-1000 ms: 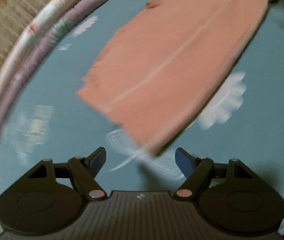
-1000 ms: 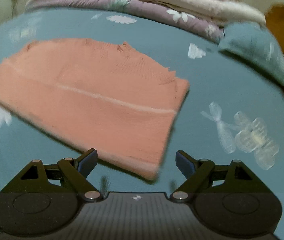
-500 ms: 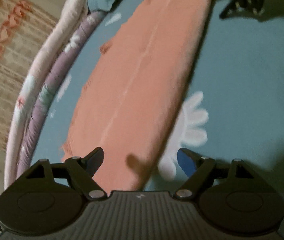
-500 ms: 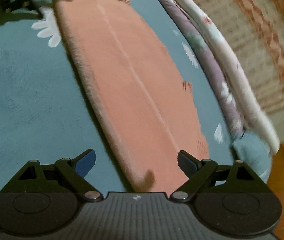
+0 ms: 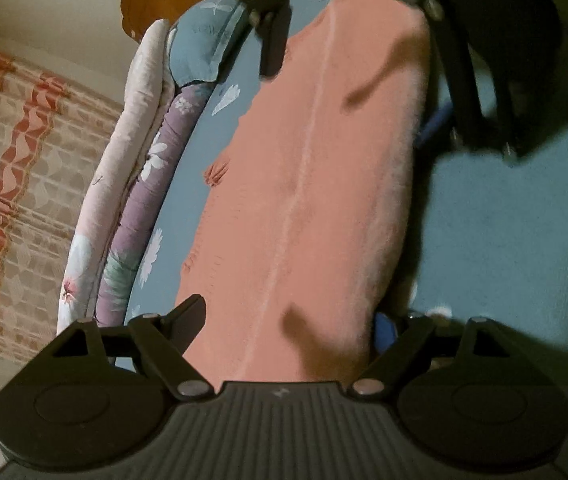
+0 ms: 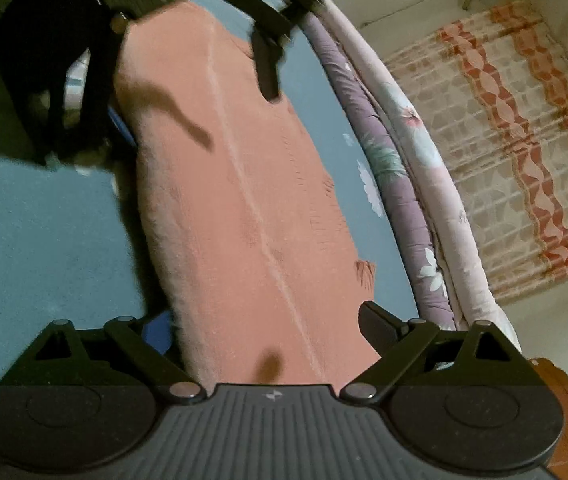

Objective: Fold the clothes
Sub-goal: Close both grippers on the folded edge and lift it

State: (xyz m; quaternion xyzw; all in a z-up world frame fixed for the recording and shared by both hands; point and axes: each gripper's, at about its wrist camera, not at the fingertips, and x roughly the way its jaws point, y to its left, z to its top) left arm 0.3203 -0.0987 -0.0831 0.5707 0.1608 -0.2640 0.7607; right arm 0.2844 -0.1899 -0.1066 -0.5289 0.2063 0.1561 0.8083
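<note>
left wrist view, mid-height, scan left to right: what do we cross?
Patterned curtain → pale floral quilt → purple floral quilt → strip of blue bedsheet → folded salmon garment → open blue bedsheet again.

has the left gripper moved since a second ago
Yes. The left gripper has come down to the near end of the salmon cloth, jaws just opening astride it, facing the right gripper.
</note>
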